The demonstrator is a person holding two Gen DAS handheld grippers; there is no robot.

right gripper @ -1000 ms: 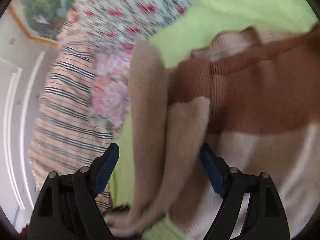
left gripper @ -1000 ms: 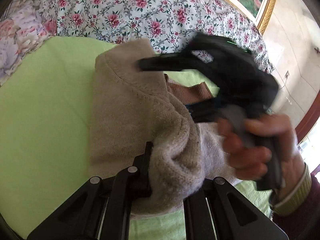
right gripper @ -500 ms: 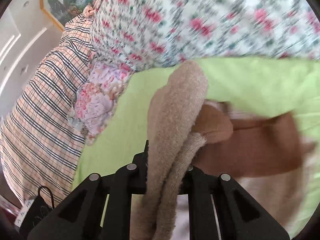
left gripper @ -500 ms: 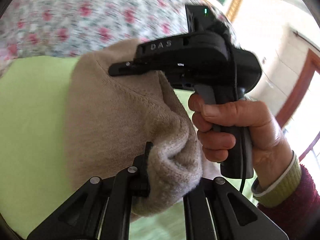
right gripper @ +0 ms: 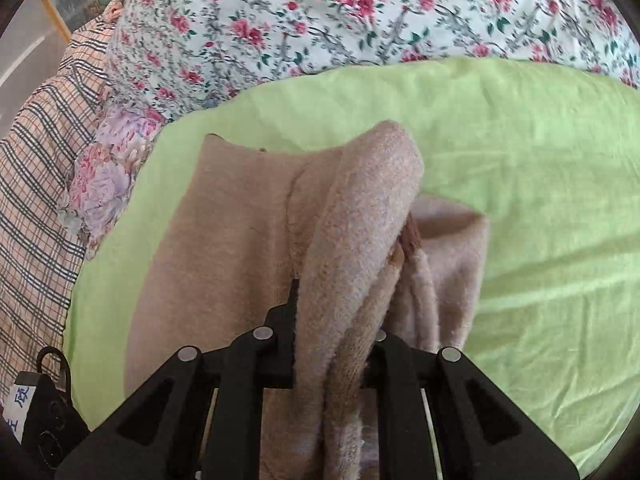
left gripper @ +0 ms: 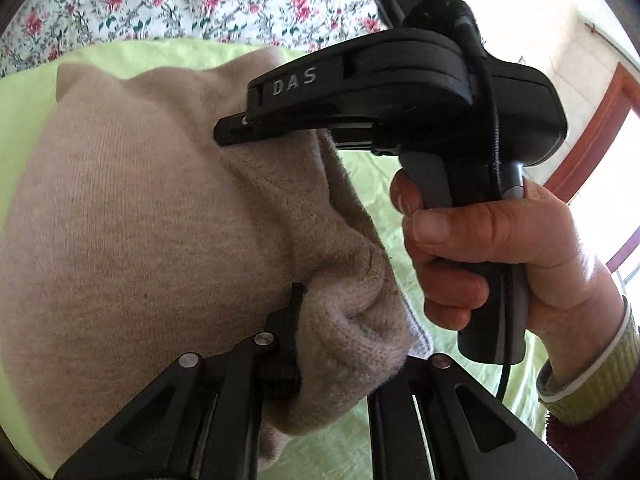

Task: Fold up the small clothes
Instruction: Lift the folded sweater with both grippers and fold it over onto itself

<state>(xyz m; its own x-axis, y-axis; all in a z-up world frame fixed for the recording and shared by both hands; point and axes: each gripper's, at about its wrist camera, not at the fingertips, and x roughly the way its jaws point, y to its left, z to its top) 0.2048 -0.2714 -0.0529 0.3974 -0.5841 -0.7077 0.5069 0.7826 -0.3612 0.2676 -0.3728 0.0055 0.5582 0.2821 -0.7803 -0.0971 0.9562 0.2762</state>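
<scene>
- One beige knit sweater is lying bunched on the green sheet of the bed, and both grippers are holding it at once.
- The left gripper is clamping a thick rolled fold of the sweater; its two fingers are pressing in from either side, with the knit bulging out between them.
- The right gripper is pinching a raised ridge of the same sweater, its two fingers closed against the fabric, which is standing up in a narrow hump in front of the camera.
- In the left wrist view the right gripper is showing from the side, its black body marked "DAS", with its tip touching the upper part of the sweater.
- One bare hand is wrapping around the grey handle of that gripper; a green ribbed cuff and a dark red sleeve are showing at the wrist.
- In the right wrist view a thin strip of brown trim is peeking out between the beige layers, just right of the raised ridge.
- The rest of the sweater is spreading flat on the sheet to the left and right of the ridge.
- One white quilt with red flowers is lying beyond the green sheet.
- One checked cloth and one lilac floral pillow are sitting at the left edge of the bed.
</scene>
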